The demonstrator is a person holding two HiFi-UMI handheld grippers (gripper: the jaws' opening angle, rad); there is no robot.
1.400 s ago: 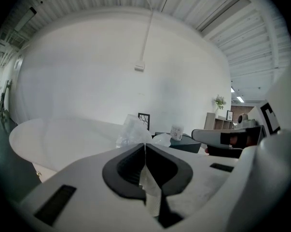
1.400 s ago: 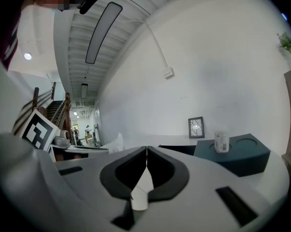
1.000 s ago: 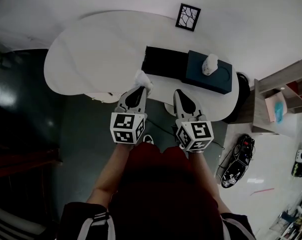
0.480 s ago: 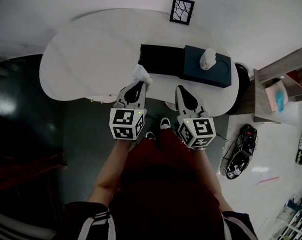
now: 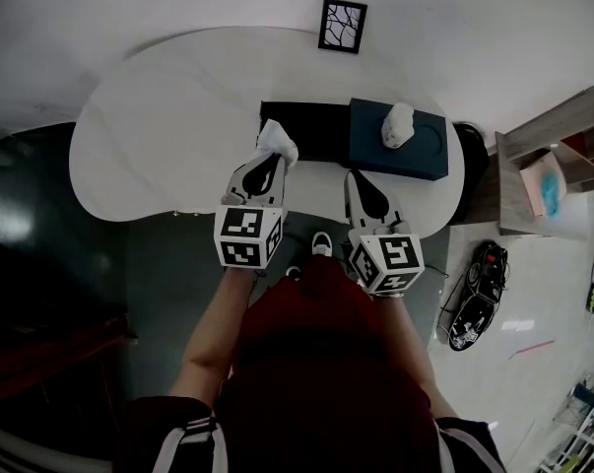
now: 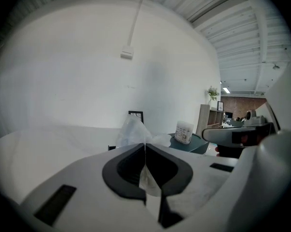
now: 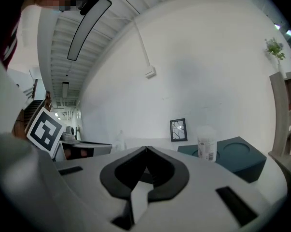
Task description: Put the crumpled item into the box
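Observation:
A white crumpled item is pinched in my left gripper, which hangs over the white table at the left front corner of the black box. In the left gripper view the thin translucent crumpled item sticks up past the closed jaws of my left gripper. My right gripper is shut with nothing in it, near the table's front edge before the dark teal box. In the right gripper view the right gripper shows its jaws closed tip to tip.
A white cup stands on the dark teal box. A small framed picture leans at the table's back. A wooden shelf and a toy car on the floor lie to the right. The person's legs are below the grippers.
Both grippers have moved forward over the table. The left one has carried the crumpled item up to the black box's left front corner.

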